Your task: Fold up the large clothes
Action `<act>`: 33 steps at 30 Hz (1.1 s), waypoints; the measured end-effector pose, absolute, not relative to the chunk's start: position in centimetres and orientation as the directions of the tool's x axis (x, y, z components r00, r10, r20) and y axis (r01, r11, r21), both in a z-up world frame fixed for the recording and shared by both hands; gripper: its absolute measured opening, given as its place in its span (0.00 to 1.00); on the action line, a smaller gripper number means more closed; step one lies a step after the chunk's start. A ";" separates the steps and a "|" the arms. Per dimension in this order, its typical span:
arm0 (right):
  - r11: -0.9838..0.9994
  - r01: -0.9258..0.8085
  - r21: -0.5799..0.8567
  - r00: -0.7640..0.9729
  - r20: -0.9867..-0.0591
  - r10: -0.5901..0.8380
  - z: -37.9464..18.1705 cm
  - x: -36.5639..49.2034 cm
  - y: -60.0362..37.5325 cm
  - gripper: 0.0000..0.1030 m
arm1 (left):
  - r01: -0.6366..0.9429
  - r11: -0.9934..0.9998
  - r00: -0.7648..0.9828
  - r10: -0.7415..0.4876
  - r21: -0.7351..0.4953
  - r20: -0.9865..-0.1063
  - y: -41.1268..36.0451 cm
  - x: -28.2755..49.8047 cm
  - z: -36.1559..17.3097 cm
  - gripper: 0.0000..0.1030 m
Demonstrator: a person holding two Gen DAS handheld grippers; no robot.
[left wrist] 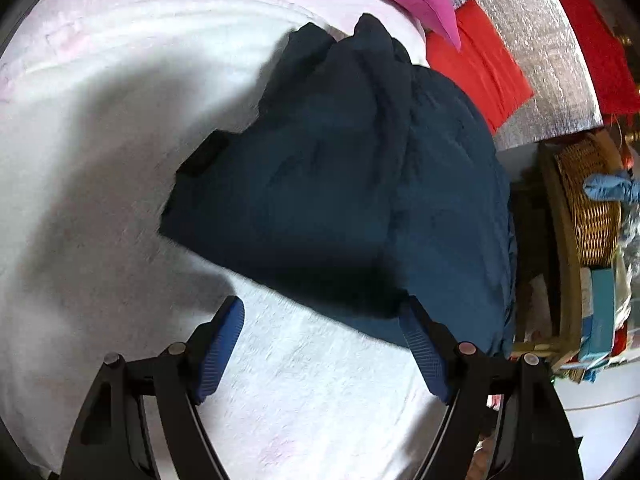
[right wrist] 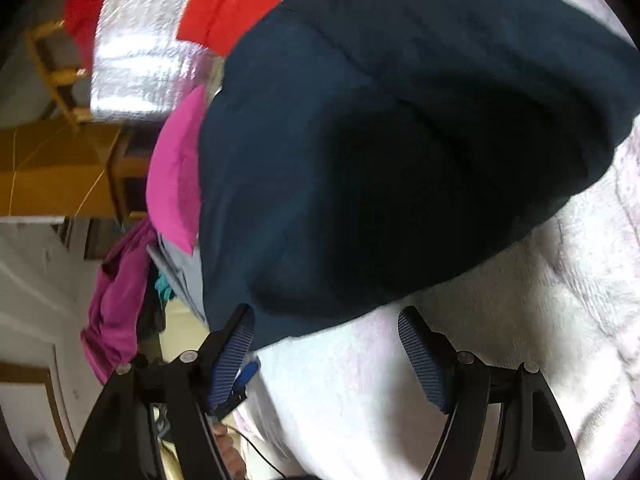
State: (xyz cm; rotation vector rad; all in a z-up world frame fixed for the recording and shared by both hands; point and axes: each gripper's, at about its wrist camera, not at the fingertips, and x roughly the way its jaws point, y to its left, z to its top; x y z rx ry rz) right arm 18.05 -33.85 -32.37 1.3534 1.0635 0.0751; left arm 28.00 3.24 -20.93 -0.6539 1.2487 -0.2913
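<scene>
I am holding my left tongs (left wrist: 322, 330) and right tongs (right wrist: 326, 334) apart, gripping nothing. The navy garment (left wrist: 340, 184) is lying bunched on the white bed (left wrist: 100, 208). It is looking soft, thick, floppy; I am judging its near hem the best hold.

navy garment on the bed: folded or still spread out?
Folded, loosely. The navy garment lies as a compact, thick bundle on the white bed cover, layered edges visible in the right wrist view, bunched at its far end. Neither gripper holds it.

A white bedspread (left wrist: 100, 208) covers the bed; beside it stand a wicker basket (left wrist: 592, 200), silver foil sheeting (right wrist: 136, 68) and a wooden cabinet (right wrist: 52, 168).
</scene>
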 end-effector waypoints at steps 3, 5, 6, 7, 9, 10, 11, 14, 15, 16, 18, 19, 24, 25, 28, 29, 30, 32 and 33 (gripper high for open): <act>0.248 0.503 0.828 0.621 -0.546 0.562 -32.9 18.4 -33.9 0.75 | -0.157 0.748 0.365 -0.563 -0.645 -0.742 3.4 28.6 -21.0 0.78; 0.232 0.495 0.837 0.660 -0.536 0.526 -33.1 18.7 -34.1 0.75 | -0.175 0.727 0.404 -0.562 -0.664 -0.722 3.7 29.0 -21.1 0.78; 0.222 0.490 0.843 0.675 -0.528 0.516 -33.1 18.7 -34.2 0.75 | -0.182 0.719 0.411 -0.564 -0.671 -0.716 3.8 29.2 -21.3 0.78; 0.194 0.480 0.856 0.702 -0.507 0.501 -33.3 18.7 -34.5 0.75 | -0.195 0.704 0.417 -0.570 -0.682 -0.708 3.8 29.3 -21.7 0.78; 0.160 0.465 0.871 0.733 -0.480 0.482 -33.7 18.7 -34.7 0.75 | -0.222 0.668 0.431 -0.586 -0.710 -0.686 4.0 29.6 -22.4 0.78; 0.150 0.458 0.876 0.745 -0.470 0.474 -33.8 18.7 -34.7 0.75 | -0.228 0.659 0.438 -0.588 -0.717 -0.679 4.0 29.6 -22.7 0.75; 0.149 0.453 0.879 0.750 -0.467 0.469 -33.7 18.7 -34.7 0.74 | -0.233 0.653 0.450 -0.584 -0.720 -0.675 3.9 29.6 -22.8 0.71; 0.208 0.453 0.867 0.746 -0.497 0.443 -33.4 18.9 -34.4 0.63 | -0.214 0.669 0.485 -0.560 -0.712 -0.672 3.7 29.6 -22.3 0.56; 0.214 0.453 0.865 0.746 -0.500 0.440 -33.4 18.8 -34.4 0.60 | -0.206 0.676 0.495 -0.552 -0.707 -0.671 3.8 29.3 -22.1 0.52; 0.218 0.454 0.864 0.745 -0.502 0.439 -33.3 18.9 -34.3 0.59 | -0.194 0.688 0.508 -0.539 -0.699 -0.672 3.6 29.2 -21.9 0.46; 0.230 0.454 0.861 0.744 -0.508 0.434 -33.1 18.8 -34.3 0.53 | -0.179 0.704 0.524 -0.523 -0.687 -0.672 3.4 29.1 -21.6 0.40; 0.243 0.452 0.858 0.743 -0.513 0.429 -32.9 18.8 -34.3 0.52 | -0.174 0.707 0.529 -0.519 -0.685 -0.671 3.3 29.1 -21.5 0.36; 0.344 0.447 0.826 0.735 -0.558 0.386 -31.2 19.1 -33.5 0.44 | -0.144 0.730 0.544 -0.505 -0.668 -0.670 4.2 29.0 -21.2 0.28; 0.367 0.444 0.817 0.734 -0.567 0.374 -30.8 19.1 -33.3 0.43 | -0.141 0.732 0.546 -0.504 -0.667 -0.669 4.3 29.1 -21.1 0.27; 0.418 0.440 0.795 0.729 -0.588 0.352 -30.1 19.1 -32.7 0.41 | -0.132 0.732 0.548 -0.508 -0.668 -0.665 4.7 28.9 -20.9 0.25; 0.432 0.438 0.788 0.727 -0.593 0.345 -29.9 19.0 -32.6 0.40 | -0.129 0.734 0.548 -0.508 -0.667 -0.665 4.7 28.8 -20.8 0.25; 0.444 0.437 0.783 0.727 -0.598 0.339 -29.7 19.0 -32.3 0.40 | -0.125 0.736 0.549 -0.507 -0.665 -0.664 4.6 28.7 -20.8 0.25; 0.455 0.437 0.776 0.725 -0.604 0.332 -29.5 19.0 -32.0 0.39 | -0.119 0.738 0.550 -0.508 -0.664 -0.663 4.7 28.5 -20.6 0.24; 0.459 0.438 0.773 0.724 -0.606 0.330 -29.4 18.9 -31.8 0.39 | -0.117 0.738 0.550 -0.509 -0.665 -0.662 4.8 28.3 -20.5 0.23</act>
